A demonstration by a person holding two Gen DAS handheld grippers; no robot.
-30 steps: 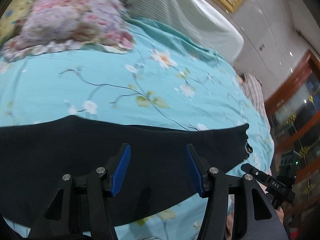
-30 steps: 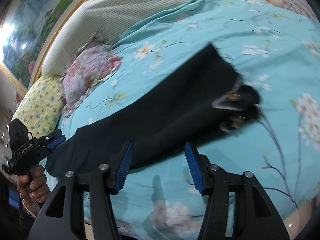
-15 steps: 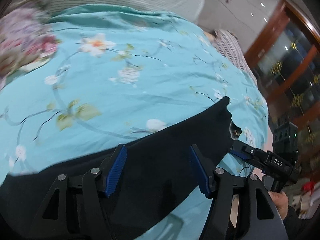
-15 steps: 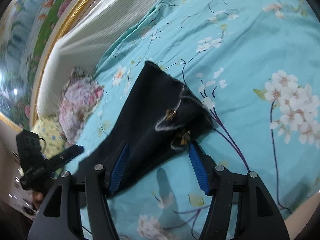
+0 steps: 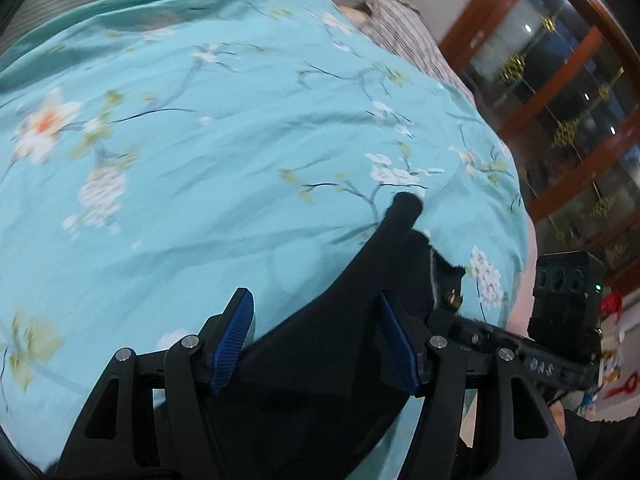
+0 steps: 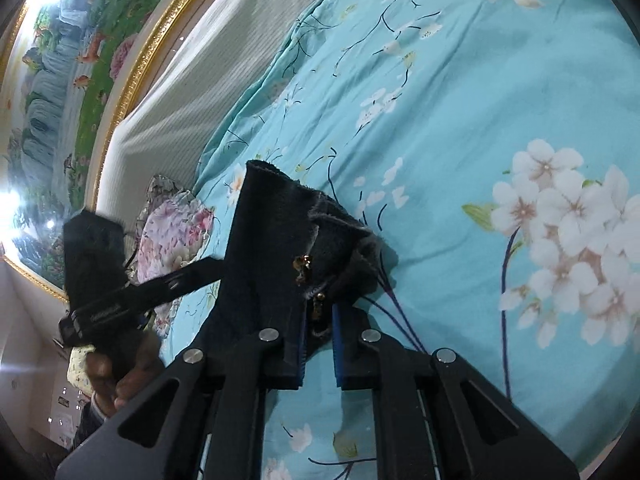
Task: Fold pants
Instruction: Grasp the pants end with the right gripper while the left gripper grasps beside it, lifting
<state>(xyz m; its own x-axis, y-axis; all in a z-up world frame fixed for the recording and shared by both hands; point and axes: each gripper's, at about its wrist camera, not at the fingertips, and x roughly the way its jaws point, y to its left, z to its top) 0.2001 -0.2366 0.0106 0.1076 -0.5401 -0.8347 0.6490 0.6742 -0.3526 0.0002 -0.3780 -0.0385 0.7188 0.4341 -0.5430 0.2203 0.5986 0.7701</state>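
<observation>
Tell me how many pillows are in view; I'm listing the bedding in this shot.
1: a floral pillow by the striped headboard, partly behind the left gripper. A yellowish patch below that hand may be another; too hidden to tell.

So the pants (image 6: 272, 248) are lying on the bed (image 6: 460, 92), stretching from the near edge back toward the headboard (image 6: 192, 80), with the waist end sitting right in front of the right gripper (image 6: 318, 344), whose jaws are pinching the fabric there. The left gripper (image 5: 316, 336) is hovering over the pants a bit further along, its jaws standing apart with cloth below them, and the right one is sitting just to its right. A pillow (image 6: 172, 232) is resting behind the pants up by the headboard, with a framed picture (image 6: 72, 72) hanging above that.
</observation>
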